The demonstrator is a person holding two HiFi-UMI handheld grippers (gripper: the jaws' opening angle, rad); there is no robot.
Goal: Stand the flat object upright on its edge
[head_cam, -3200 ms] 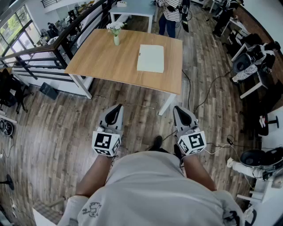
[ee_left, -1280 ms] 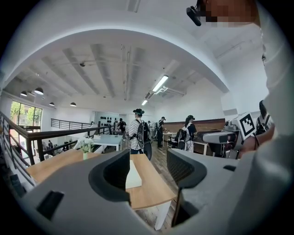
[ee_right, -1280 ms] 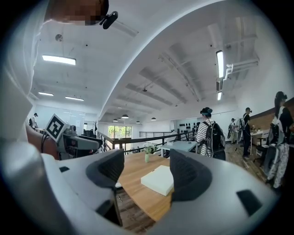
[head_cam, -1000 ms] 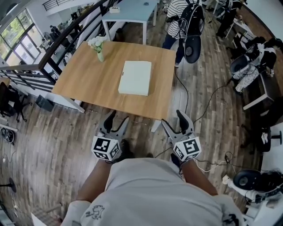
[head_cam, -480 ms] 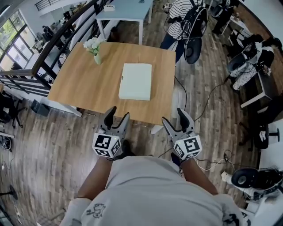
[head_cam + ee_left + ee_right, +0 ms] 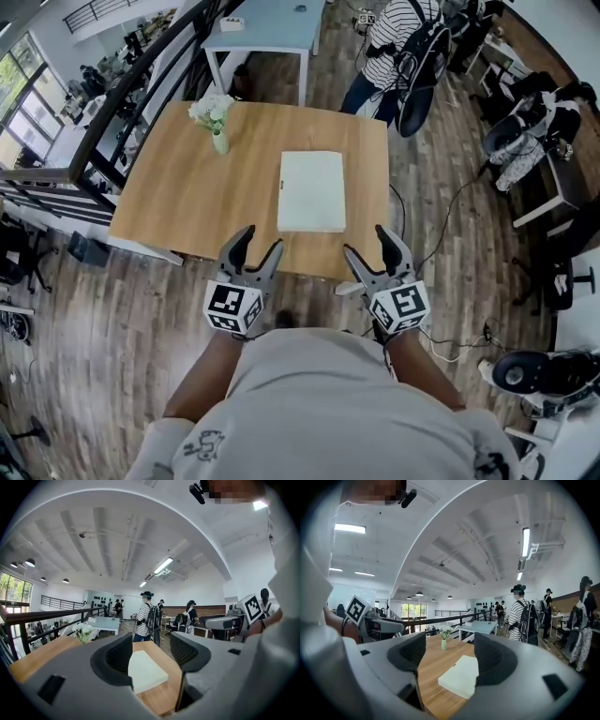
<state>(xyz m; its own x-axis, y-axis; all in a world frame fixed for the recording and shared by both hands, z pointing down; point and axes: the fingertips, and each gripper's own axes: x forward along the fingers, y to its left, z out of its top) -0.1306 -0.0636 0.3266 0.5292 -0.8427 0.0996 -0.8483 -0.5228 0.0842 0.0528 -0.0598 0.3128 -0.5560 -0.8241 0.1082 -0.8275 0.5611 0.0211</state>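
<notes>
A flat, pale cream rectangular slab (image 6: 312, 190) lies flat on the wooden table (image 6: 187, 187), toward its right half; it also shows between the jaws as the slab (image 6: 145, 670) and the slab (image 6: 461, 677). My left gripper (image 6: 251, 247) hovers open at the table's near edge, left of the slab. Open too, my right gripper (image 6: 367, 247) hangs at the near edge under the slab's right corner. Neither touches the slab, and both hold nothing.
A small vase of white flowers (image 6: 215, 116) stands at the table's far left. A person in a striped shirt with a backpack (image 6: 405, 47) stands past the far right corner. A pale blue table (image 6: 267, 19) lies beyond, a railing (image 6: 122, 103) to the left, cables on the floor (image 6: 450, 206) to the right.
The table and slab have come nearer and now lie right before the grippers. Both grippers have risen to the table's near edge and spread from shut to open.
</notes>
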